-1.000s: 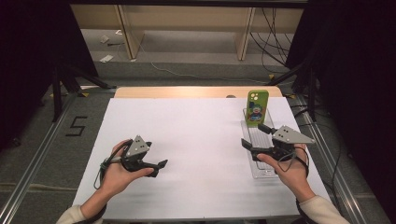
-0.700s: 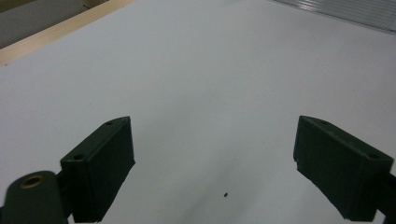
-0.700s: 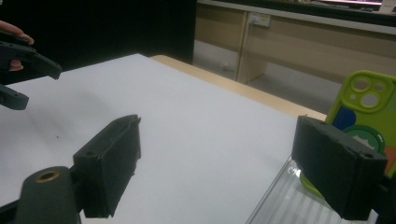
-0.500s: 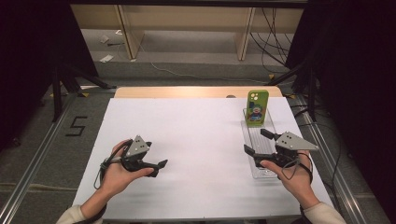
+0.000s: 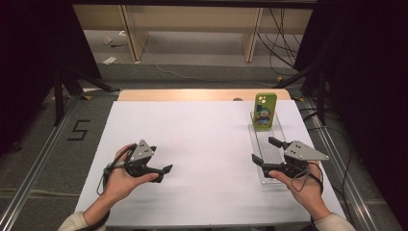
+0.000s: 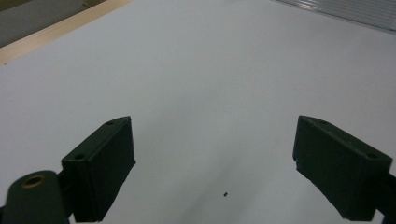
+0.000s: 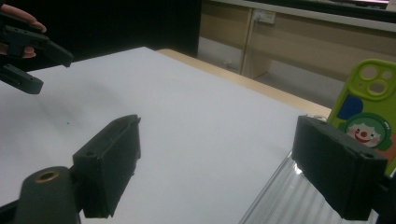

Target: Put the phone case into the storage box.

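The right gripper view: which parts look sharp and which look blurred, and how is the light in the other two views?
Right gripper view: the two black jaws close up are soft, the green phone case with a clown picture fairly sharp. Left gripper view: even, dim light on the white table sheet, faint shadow between the jaws. High view: bright sheet, dark surroundings.

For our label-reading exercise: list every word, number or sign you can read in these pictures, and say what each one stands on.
"5": black figure marked on the grey floor left of the white table.
Green phone case with a clown picture: no readable words on it.
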`<state>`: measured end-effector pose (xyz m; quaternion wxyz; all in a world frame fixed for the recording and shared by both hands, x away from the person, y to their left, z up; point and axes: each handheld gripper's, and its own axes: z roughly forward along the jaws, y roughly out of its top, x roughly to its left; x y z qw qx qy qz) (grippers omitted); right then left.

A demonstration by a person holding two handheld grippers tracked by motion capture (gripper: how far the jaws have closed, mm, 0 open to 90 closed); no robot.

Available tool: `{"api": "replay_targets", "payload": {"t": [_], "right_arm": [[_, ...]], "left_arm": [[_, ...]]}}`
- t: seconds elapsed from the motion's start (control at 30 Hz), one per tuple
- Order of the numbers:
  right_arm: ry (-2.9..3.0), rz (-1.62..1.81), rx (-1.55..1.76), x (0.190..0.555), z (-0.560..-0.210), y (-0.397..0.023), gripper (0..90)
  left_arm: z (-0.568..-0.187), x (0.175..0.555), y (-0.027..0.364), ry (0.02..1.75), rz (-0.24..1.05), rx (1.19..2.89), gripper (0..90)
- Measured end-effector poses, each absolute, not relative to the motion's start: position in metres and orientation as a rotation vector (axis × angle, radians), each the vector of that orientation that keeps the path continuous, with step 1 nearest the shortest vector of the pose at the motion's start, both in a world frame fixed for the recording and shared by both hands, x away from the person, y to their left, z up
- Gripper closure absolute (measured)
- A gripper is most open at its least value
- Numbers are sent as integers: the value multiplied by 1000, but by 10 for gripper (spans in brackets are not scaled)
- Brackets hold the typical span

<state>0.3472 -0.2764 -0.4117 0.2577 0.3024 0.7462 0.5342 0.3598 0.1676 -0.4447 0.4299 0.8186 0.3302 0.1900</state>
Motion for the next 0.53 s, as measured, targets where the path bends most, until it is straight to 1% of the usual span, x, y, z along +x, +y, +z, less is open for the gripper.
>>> {"api": "replay_targets", "payload": {"t": [0.53], "right_arm": [[2019, 1456, 824, 348, -413, -277, 162]], "left_arm": [[-445, 361, 167, 826, 473, 2038, 123]]}}
